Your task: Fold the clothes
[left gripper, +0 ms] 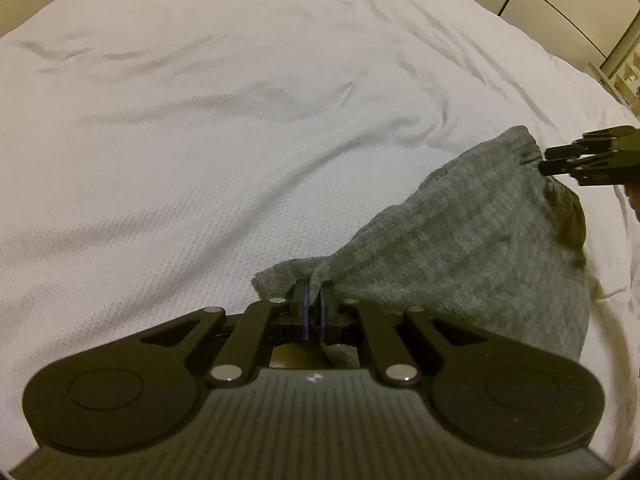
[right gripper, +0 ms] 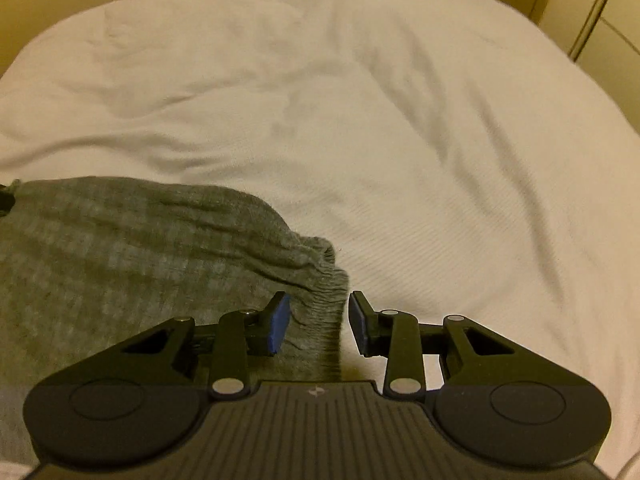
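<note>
Left gripper (left gripper: 313, 300) clamps a grey knitted garment (left gripper: 480, 248) on a white bedsheet (left gripper: 200, 120); right gripper (right gripper: 316, 320) straddles its hem, fingers spread.

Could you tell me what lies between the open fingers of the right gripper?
In the right wrist view, the ribbed edge of the grey garment lies between the open fingers of the right gripper; neither pad clearly touches it yet.
</note>
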`<state>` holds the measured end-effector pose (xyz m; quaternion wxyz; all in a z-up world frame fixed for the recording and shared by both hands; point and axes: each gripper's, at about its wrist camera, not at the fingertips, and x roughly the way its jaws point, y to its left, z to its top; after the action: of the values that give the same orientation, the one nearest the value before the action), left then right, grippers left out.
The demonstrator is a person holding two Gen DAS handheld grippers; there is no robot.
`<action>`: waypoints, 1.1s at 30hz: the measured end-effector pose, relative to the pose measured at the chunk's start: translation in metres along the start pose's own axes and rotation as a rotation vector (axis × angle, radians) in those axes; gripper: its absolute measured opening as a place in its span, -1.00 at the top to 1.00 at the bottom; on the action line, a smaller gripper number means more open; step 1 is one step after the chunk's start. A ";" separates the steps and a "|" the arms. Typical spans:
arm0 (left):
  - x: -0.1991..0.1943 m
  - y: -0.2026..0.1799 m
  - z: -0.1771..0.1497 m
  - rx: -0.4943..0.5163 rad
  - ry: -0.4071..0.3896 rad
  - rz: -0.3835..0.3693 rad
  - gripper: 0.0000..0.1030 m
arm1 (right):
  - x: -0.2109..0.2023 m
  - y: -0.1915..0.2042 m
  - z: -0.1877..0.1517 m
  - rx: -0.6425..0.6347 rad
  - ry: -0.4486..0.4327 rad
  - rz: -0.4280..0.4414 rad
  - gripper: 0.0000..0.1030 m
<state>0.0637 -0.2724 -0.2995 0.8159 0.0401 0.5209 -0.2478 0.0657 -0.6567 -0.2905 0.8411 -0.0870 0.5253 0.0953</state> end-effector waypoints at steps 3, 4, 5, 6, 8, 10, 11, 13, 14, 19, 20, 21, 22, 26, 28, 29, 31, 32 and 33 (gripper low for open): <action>-0.004 -0.001 -0.001 0.017 -0.012 0.005 0.93 | 0.025 -0.007 0.018 0.065 -0.004 0.003 0.64; -0.007 -0.001 -0.002 0.024 -0.021 0.008 0.93 | 0.023 -0.007 0.021 0.082 -0.029 -0.008 0.66; -0.011 -0.001 -0.003 0.032 -0.028 0.010 0.93 | 0.019 -0.005 0.024 0.090 -0.059 -0.021 0.66; -0.015 -0.001 -0.004 0.039 -0.034 0.011 0.93 | 0.014 -0.003 0.026 0.090 -0.085 -0.034 0.66; -0.016 0.002 -0.006 0.032 -0.030 0.004 0.93 | 0.004 0.001 0.023 0.069 -0.110 -0.058 0.66; -0.009 0.006 -0.006 0.017 -0.012 -0.006 0.93 | 0.006 0.004 0.021 0.038 -0.074 -0.061 0.63; -0.006 0.008 -0.005 0.008 -0.004 -0.012 0.92 | 0.008 0.003 0.020 0.031 -0.056 -0.065 0.59; 0.000 0.012 -0.004 -0.013 0.010 -0.024 0.89 | 0.010 0.001 0.020 0.041 -0.044 -0.078 0.48; 0.000 0.014 -0.004 -0.021 0.010 -0.028 0.86 | 0.006 -0.002 0.020 0.061 -0.054 -0.085 0.42; -0.015 0.030 -0.009 -0.056 -0.012 -0.006 0.84 | -0.029 0.003 0.011 0.090 -0.107 -0.141 0.38; -0.019 0.035 -0.010 -0.064 -0.016 0.008 0.85 | -0.036 0.007 0.008 0.098 -0.115 -0.143 0.38; -0.024 0.040 -0.012 -0.073 -0.020 0.023 0.85 | -0.045 0.011 0.003 0.110 -0.123 -0.142 0.39; -0.029 0.044 -0.014 -0.077 -0.024 0.036 0.85 | -0.053 0.017 -0.002 0.121 -0.127 -0.135 0.38; -0.052 0.048 -0.020 -0.064 -0.041 0.062 0.85 | -0.072 0.051 -0.026 0.150 -0.123 -0.075 0.25; -0.063 0.043 -0.025 -0.046 -0.047 0.067 0.84 | -0.082 0.074 -0.042 0.163 -0.109 -0.031 0.23; -0.069 0.039 -0.028 -0.036 -0.048 0.071 0.84 | -0.085 0.084 -0.050 0.167 -0.102 -0.009 0.23; -0.079 0.030 -0.034 -0.022 -0.053 0.073 0.84 | -0.094 0.105 -0.068 0.183 -0.091 0.031 0.23; -0.083 0.024 -0.037 -0.012 -0.057 0.074 0.84 | -0.098 0.115 -0.078 0.198 -0.089 0.052 0.23; -0.087 0.018 -0.040 0.002 -0.060 0.076 0.84 | -0.104 0.124 -0.089 0.218 -0.088 0.073 0.23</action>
<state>0.0090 -0.2119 -0.2455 0.8398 0.0533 0.4942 -0.2182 -0.0875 -0.5664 -0.2411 0.8638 0.0284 0.4980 0.0717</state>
